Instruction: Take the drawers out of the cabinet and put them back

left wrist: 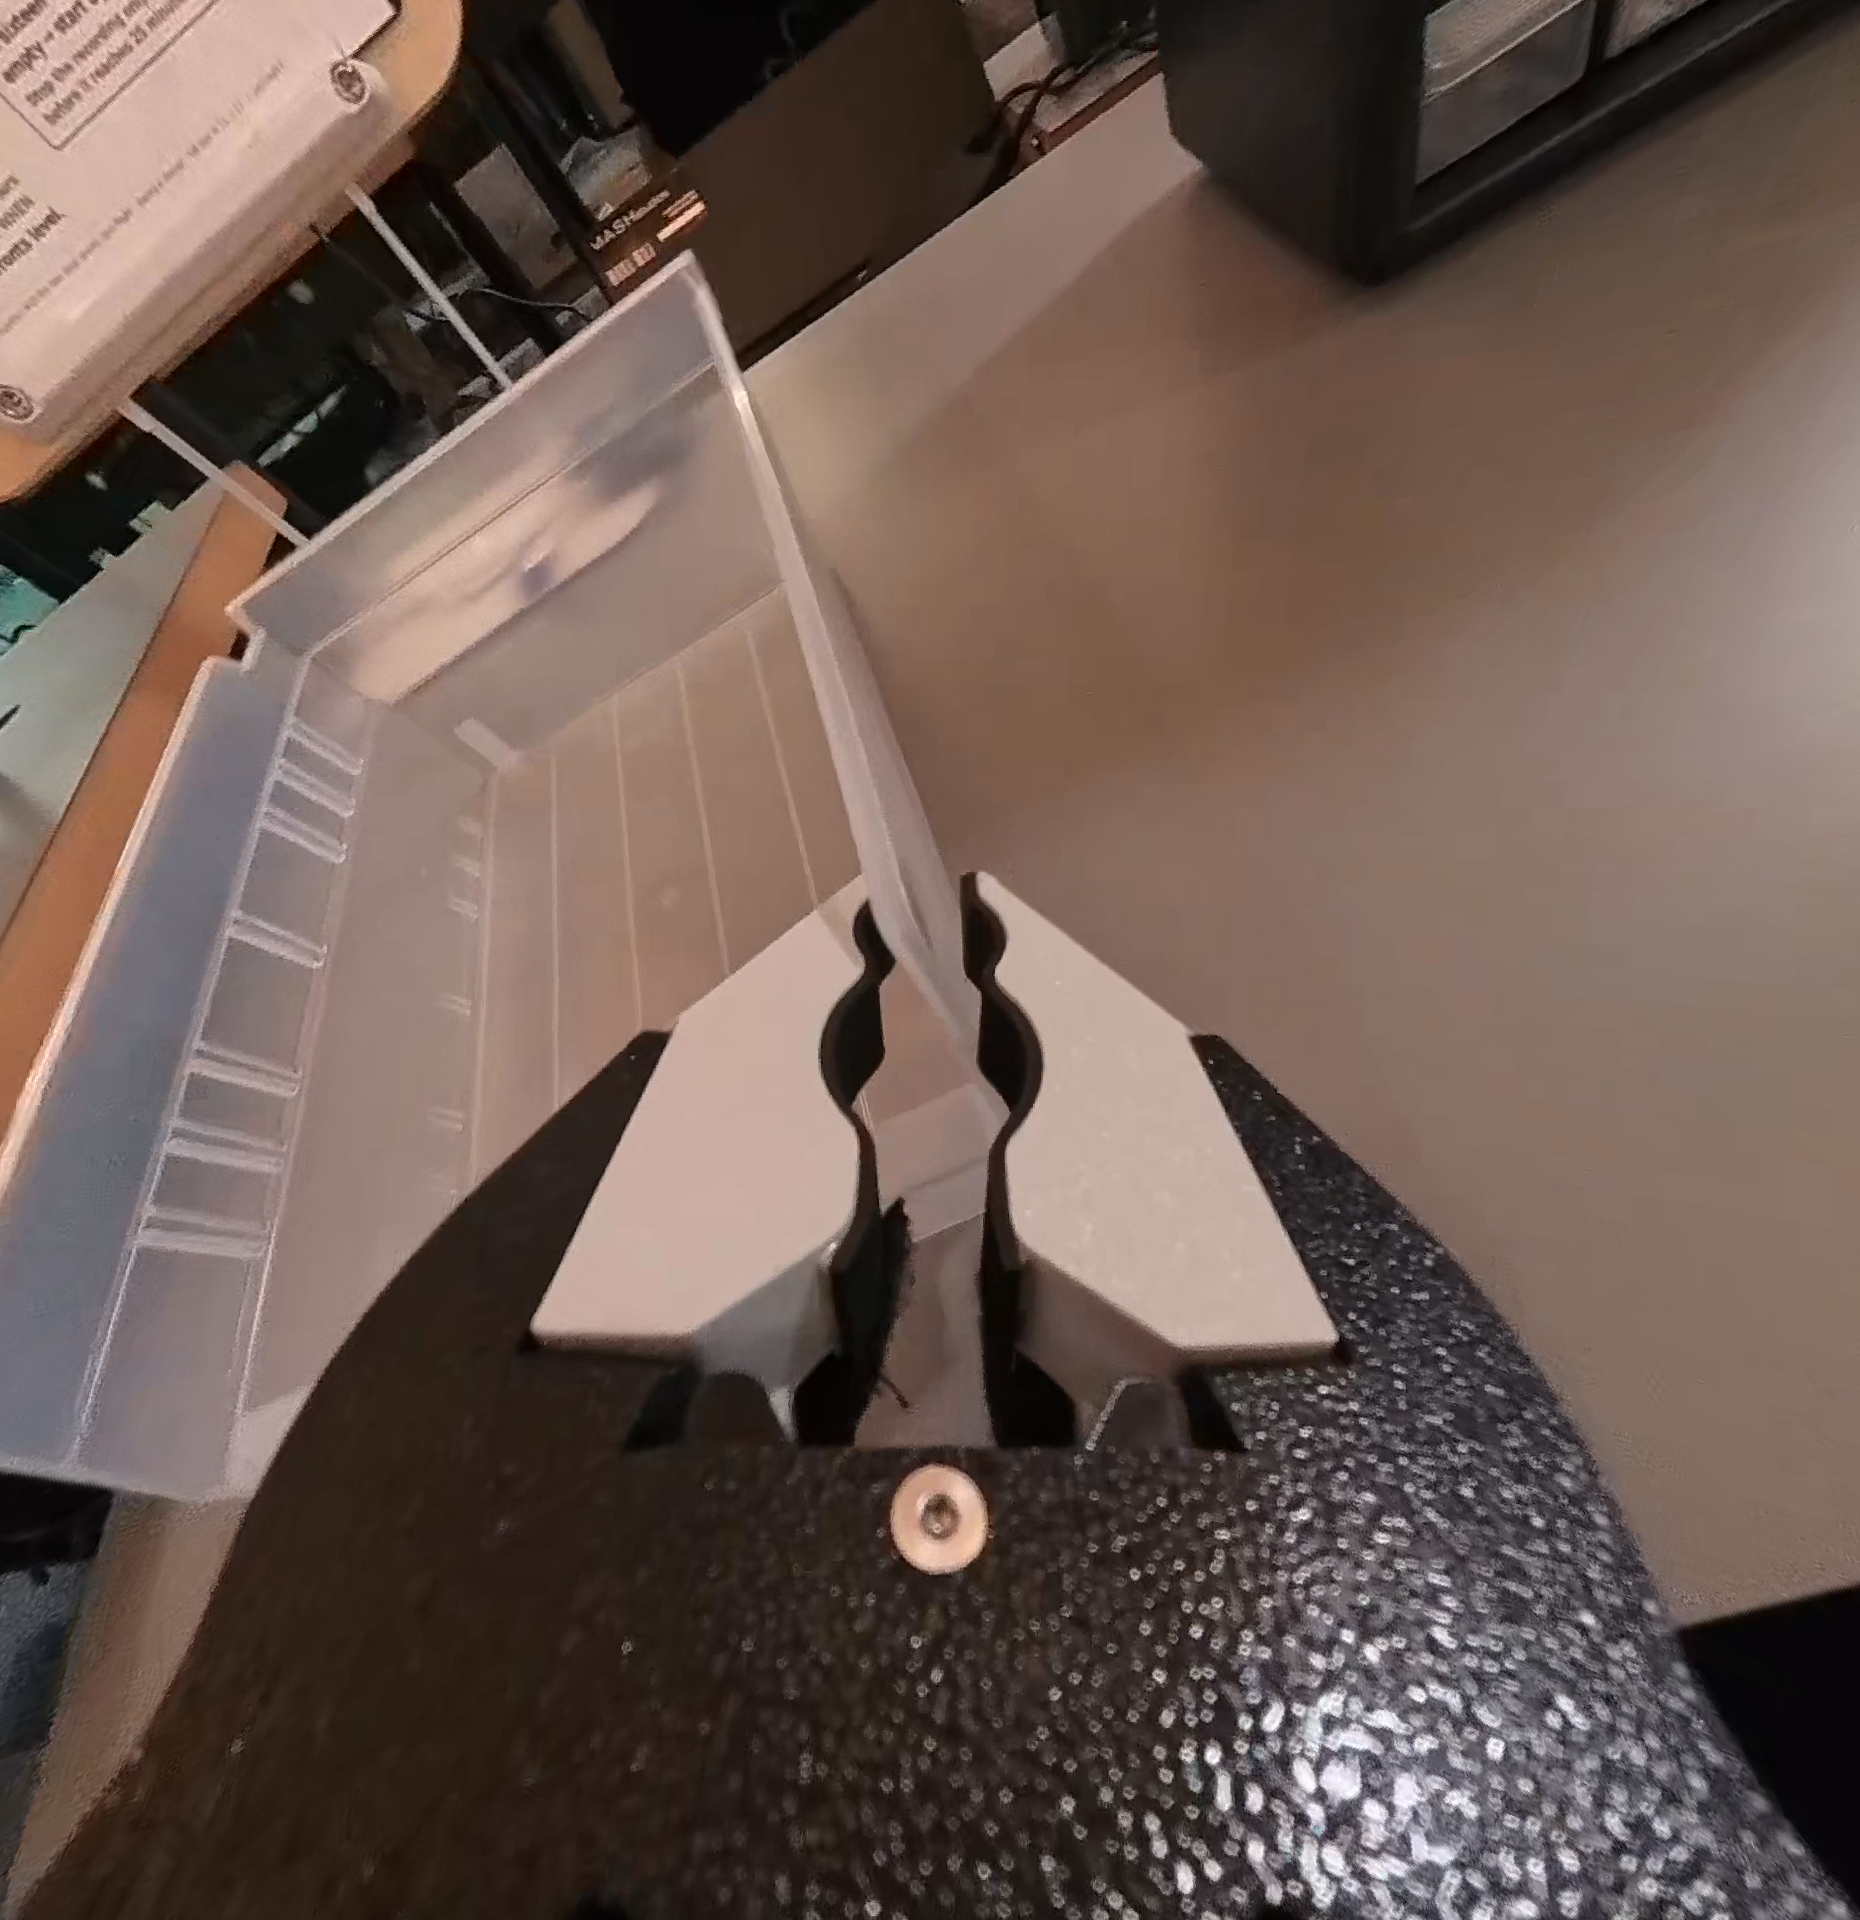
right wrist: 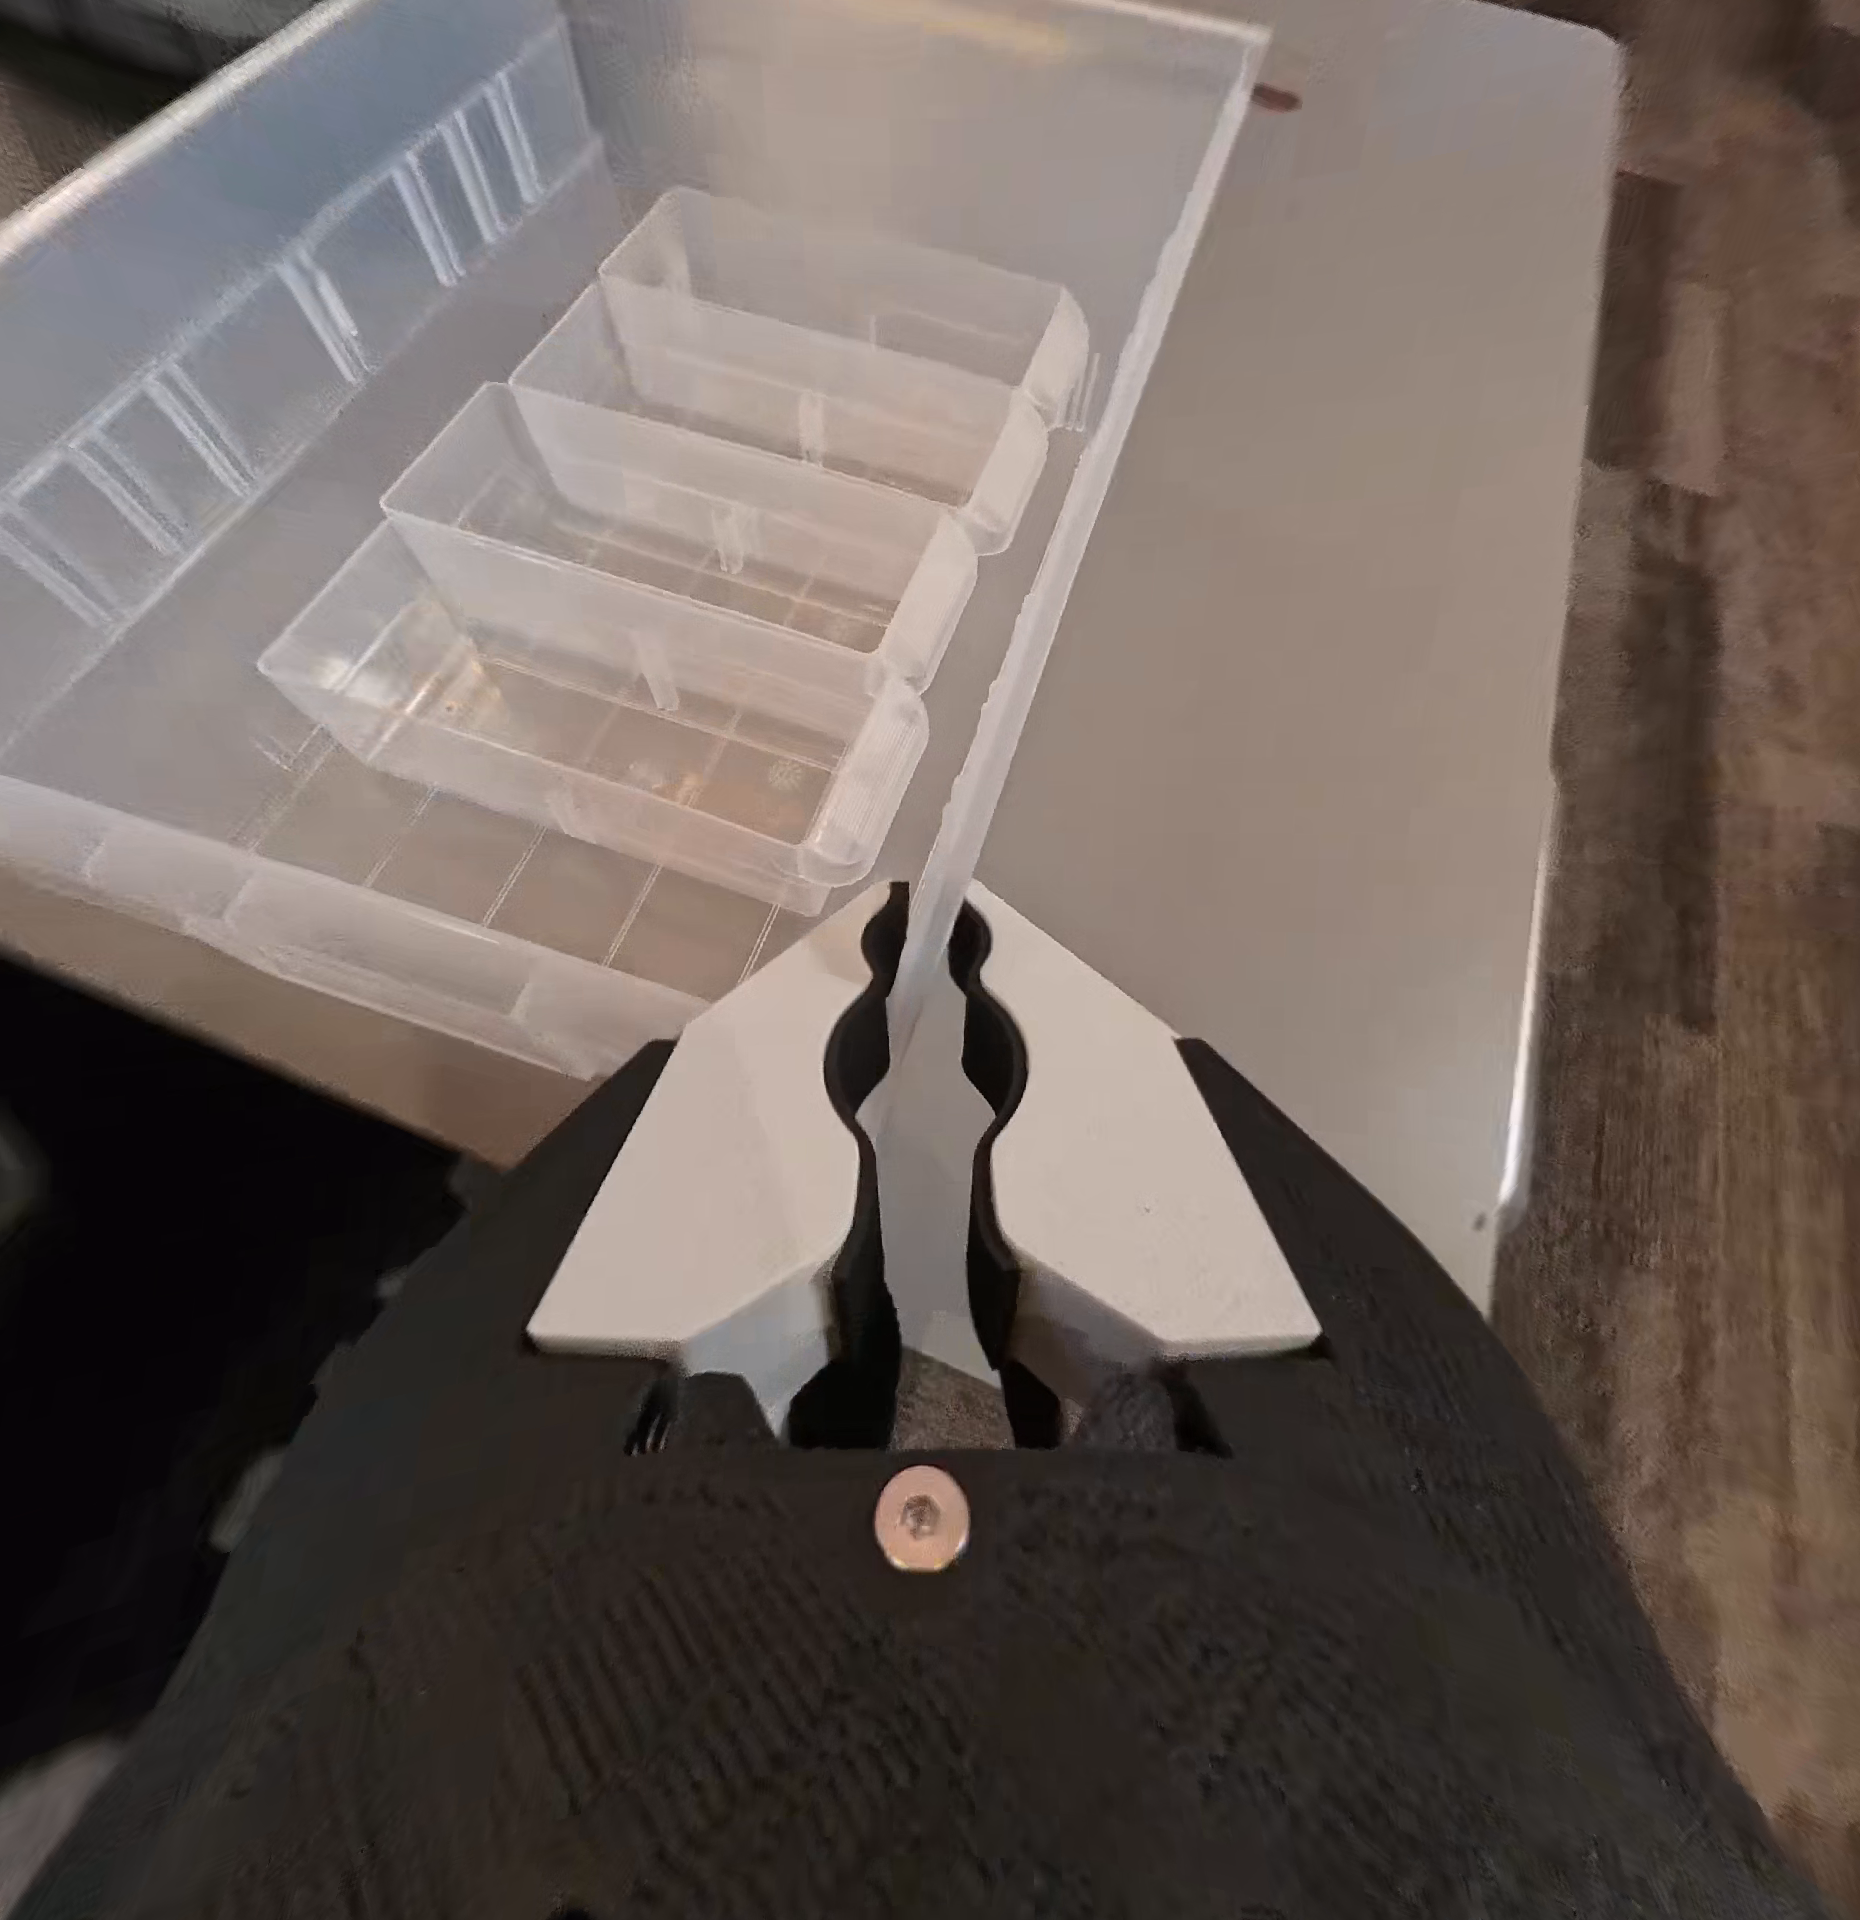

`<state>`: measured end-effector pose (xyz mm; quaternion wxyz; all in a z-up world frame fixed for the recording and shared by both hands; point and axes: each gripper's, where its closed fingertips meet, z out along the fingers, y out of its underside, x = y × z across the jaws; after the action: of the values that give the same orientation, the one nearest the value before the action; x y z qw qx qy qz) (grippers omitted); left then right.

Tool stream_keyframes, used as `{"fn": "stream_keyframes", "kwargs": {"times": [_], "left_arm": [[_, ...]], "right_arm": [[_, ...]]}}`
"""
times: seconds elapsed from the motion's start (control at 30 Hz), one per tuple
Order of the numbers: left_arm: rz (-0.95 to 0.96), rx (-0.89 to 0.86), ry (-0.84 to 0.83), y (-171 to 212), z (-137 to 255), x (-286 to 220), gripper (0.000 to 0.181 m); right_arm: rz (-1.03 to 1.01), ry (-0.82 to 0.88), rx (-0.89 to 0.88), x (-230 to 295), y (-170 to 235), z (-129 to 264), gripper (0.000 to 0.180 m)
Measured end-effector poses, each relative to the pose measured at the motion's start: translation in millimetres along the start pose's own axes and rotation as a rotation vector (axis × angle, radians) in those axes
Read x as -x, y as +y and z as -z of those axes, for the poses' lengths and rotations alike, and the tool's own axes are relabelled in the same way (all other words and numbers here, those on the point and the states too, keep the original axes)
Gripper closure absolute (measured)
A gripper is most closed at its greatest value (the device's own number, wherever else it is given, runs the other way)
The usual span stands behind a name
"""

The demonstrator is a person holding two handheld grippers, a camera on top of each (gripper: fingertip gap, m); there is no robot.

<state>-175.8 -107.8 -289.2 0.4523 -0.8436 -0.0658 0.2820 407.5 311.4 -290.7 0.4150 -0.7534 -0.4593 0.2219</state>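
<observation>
In the left wrist view an empty translucent drawer rests on the beige table. My left gripper is shut on this drawer's right side wall, which runs up between the black pads. The black cabinet stands at the far right of the table. In the right wrist view a large translucent drawer holds several small clear drawers in a row. My right gripper is shut on that drawer's right side wall, near the front corner.
A board with a printed sheet hangs over the upper left. A brown surface lies left of the empty drawer. The table's right edge drops to a wood-look floor.
</observation>
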Motion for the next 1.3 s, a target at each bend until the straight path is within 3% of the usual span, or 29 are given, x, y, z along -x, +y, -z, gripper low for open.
{"fn": "stream_keyframes", "kwargs": {"times": [0.2,0.47,0.77,1.3], "left_arm": [[0.07,-0.013,-0.026,7,1,16,0.178],[0.1,-0.095,-0.085,-8,11,27,0.178],[0.14,-0.186,-0.113,-24,29,29,0.178],[0.047,-0.474,-0.245,-82,128,95,0.178]], "right_arm": [[0.017,-0.34,-0.029,-12,6,8,0.176],[0.074,-0.615,-0.043,22,-29,-37,0.177],[0.193,-0.63,-0.071,100,-75,-91,0.179],[0.283,-0.646,-0.029,309,-136,-170,0.179]]}}
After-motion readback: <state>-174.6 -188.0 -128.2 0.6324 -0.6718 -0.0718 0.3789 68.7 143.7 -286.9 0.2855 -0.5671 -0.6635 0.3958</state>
